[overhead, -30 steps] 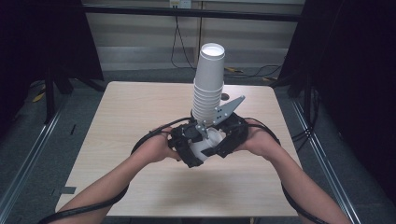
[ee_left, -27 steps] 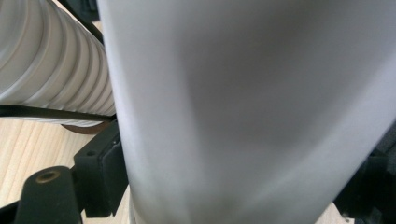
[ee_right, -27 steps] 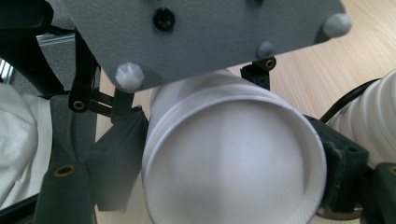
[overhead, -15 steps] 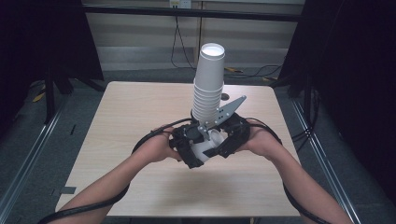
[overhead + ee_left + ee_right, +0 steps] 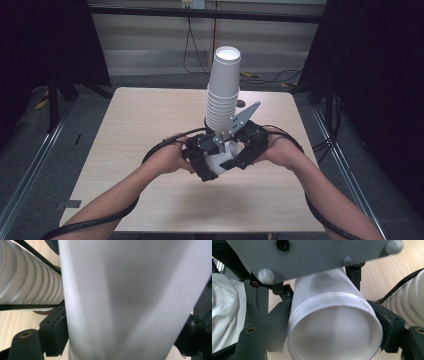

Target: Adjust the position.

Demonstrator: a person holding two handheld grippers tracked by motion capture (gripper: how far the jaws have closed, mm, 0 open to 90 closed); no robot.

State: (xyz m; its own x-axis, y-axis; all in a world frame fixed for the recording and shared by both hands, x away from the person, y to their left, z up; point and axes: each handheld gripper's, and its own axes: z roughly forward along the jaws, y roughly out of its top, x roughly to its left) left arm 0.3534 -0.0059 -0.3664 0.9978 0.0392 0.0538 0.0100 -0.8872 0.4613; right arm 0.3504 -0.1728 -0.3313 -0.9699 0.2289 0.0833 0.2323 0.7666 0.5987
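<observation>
— Grippers first: what are they clamped on?

— Both on one white paper cup point(image 5: 332, 322). The right gripper point(image 5: 334, 325) has just been closing, and its pads now press the cup's wall from either side, just behind the rim. The left gripper point(image 5: 122, 335) has its jaws together on the same cup, one black pad at each side of the wall, farther toward the closed end.

— Which way does the cup point?

— It lies on its side, long axis roughly level. In the right gripper view the open mouth faces the camera and the body tapers away toward the other gripper. In the left gripper view the wall runs top to bottom of the picture, blurred from nearness.

— And where is it on the counter?

— In the high view the cup point(image 5: 222, 157) sits low over the pale wooden counter point(image 5: 140, 125), near its middle and slightly toward the person — caught between the two grippers, which meet nose to nose. The left hand point(image 5: 167, 157) and right hand point(image 5: 282, 150) come in from either side.

— What stands behind?

— A tall stack of white cups point(image 5: 223, 90), upright, mouths down, just beyond the grippers. Its ribbed rims show at the edge of both gripper views — the stack point(image 5: 27, 282) at upper left in one, the stack point(image 5: 409, 305) at right in the other. Whether it touches the held cup, I cannot tell.
</observation>
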